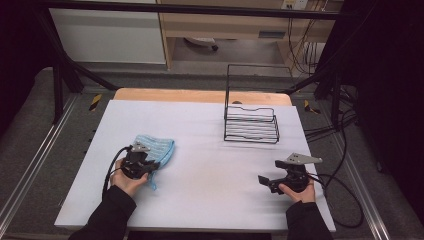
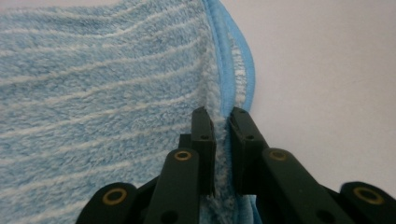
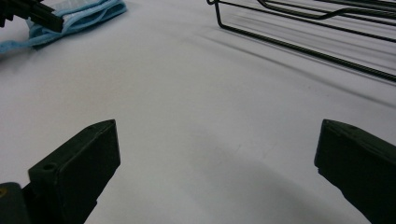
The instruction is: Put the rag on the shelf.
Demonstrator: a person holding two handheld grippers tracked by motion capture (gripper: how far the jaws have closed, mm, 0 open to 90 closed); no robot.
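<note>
1. A blue cloth (image 1: 152,148) with pale stripes lies bunched on the white table (image 1: 200,165), well to the left of the wire rack (image 1: 251,123) and nearer the person.
2. The left gripper (image 2: 222,140) pinches the cloth's darker blue hemmed edge, its jaws pressed nearly together with the fabric between them.
3. The left hand (image 1: 127,182) holds that gripper on the cloth's near side, well apart from the rack.
4. The right gripper (image 3: 217,154) sits low over bare table, in front of the rack and slightly to its right; its jaws are spread wide with nothing between them.
5. The right hand (image 1: 299,191) grips it from below, cables (image 1: 340,192) trailing off to the right.
6. The rack stands upright at the table's far side.
</note>
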